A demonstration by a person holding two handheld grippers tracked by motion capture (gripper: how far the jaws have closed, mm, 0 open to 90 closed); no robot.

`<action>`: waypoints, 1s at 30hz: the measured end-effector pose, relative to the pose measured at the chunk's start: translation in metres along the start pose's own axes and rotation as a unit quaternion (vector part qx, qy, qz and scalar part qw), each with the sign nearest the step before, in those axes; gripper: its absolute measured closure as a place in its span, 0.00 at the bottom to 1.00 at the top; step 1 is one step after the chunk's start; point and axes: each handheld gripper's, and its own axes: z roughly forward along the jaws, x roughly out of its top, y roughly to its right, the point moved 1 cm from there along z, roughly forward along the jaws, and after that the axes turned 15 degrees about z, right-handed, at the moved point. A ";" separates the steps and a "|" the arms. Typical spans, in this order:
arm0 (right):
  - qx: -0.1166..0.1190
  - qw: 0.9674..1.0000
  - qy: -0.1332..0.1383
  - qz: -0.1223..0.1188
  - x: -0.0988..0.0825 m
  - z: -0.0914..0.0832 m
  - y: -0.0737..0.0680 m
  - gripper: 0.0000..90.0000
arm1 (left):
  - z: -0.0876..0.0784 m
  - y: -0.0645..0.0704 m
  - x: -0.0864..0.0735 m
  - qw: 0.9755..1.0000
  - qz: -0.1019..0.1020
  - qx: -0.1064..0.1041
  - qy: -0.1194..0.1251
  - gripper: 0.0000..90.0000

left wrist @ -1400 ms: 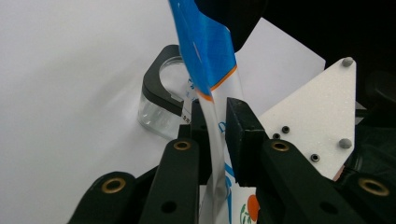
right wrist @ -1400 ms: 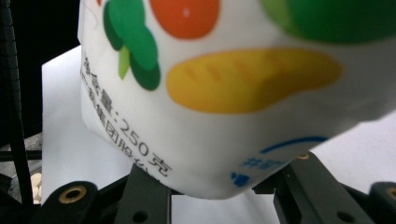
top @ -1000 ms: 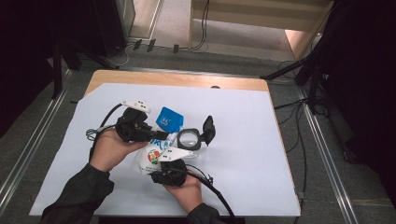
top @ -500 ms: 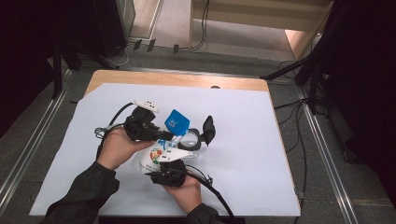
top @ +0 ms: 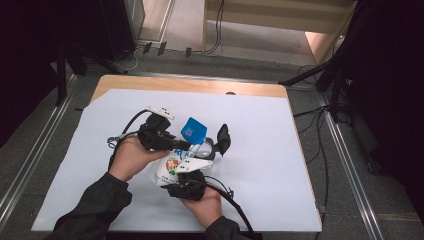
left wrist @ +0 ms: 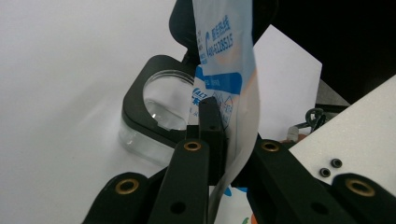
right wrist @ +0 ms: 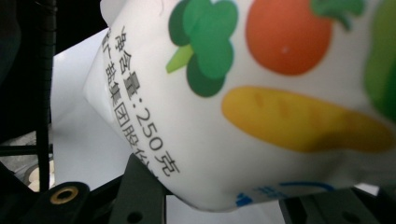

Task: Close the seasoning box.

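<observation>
My left tongs [top: 176, 144], pinching the bag [top: 192, 131] top, have shifted toward frame centre over the jar [top: 206, 148]; right tongs [top: 186, 172] pinch its bottom, so pouring looks near.

Wooden table [top: 150, 84], white sheet [top: 260, 150] — black-framed lens [top: 212, 148]

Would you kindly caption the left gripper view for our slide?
Left gripper pinching a printed bag above a clear black-lidded container.

Clear jar [top: 206, 148] and black lid [top: 223, 139] just beyond held bag [top: 172, 162]; white sheet [top: 260, 150] open rightward.
</observation>
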 end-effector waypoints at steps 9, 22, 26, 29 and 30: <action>0.005 1.000 -0.004 0.004 -0.004 -0.002 0.001 0.71 | 0.002 -0.004 -0.005 1.000 -0.008 -0.016 0.003 0.95; 0.011 1.000 -0.002 0.006 -0.001 -0.005 -0.001 0.69 | 0.003 -0.005 -0.002 1.000 -0.006 0.013 -0.007 1.00; 0.013 1.000 -0.004 0.013 0.000 -0.005 -0.001 0.69 | 0.007 -0.003 -0.001 1.000 -0.008 0.011 -0.008 0.97; 0.018 1.000 0.001 0.019 0.000 -0.005 -0.003 0.69 | 0.006 -0.003 -0.001 1.000 -0.013 0.003 -0.013 0.95; 0.018 1.000 0.001 0.019 0.000 -0.005 -0.003 0.69 | 0.006 -0.003 -0.001 1.000 -0.013 0.003 -0.013 0.95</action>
